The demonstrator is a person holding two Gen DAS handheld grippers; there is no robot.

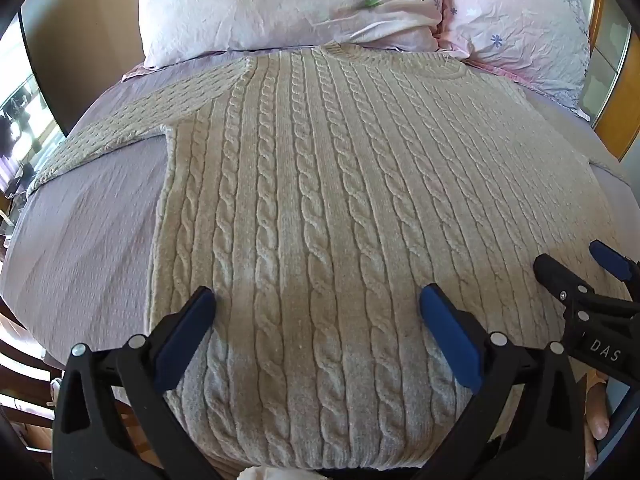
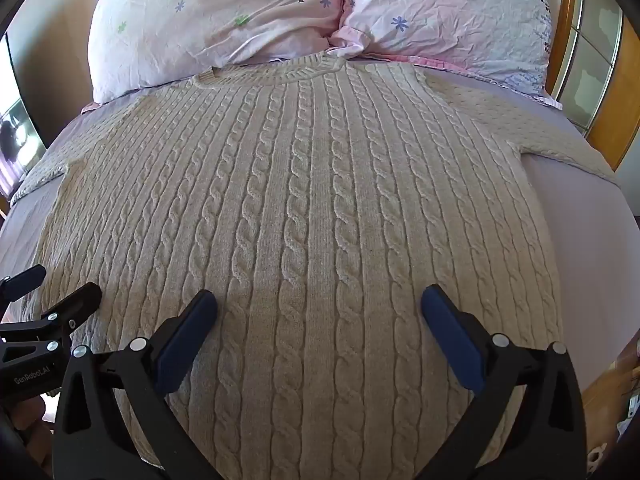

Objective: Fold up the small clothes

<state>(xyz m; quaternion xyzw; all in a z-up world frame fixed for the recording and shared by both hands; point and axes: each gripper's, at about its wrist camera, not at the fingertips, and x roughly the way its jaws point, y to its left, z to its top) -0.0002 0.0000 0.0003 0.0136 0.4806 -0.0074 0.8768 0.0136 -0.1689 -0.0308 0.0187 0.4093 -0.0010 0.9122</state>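
A cream cable-knit sweater (image 1: 320, 168) lies flat on the bed, collar toward the pillows, both sleeves spread out to the sides; it also fills the right wrist view (image 2: 304, 208). My left gripper (image 1: 318, 300) is open and empty, hovering over the sweater's lower left part near the hem. My right gripper (image 2: 319, 300) is open and empty over the lower right part. The right gripper shows at the right edge of the left wrist view (image 1: 576, 264), open; the left gripper shows at the left edge of the right wrist view (image 2: 56, 284), open.
The lilac bedsheet (image 1: 88, 232) surrounds the sweater. Two pink floral pillows (image 2: 224, 20) (image 2: 448, 16) lie at the head. A wooden headboard (image 2: 604, 92) stands at the right. The bed's side edge drops off at the left (image 1: 24, 320).
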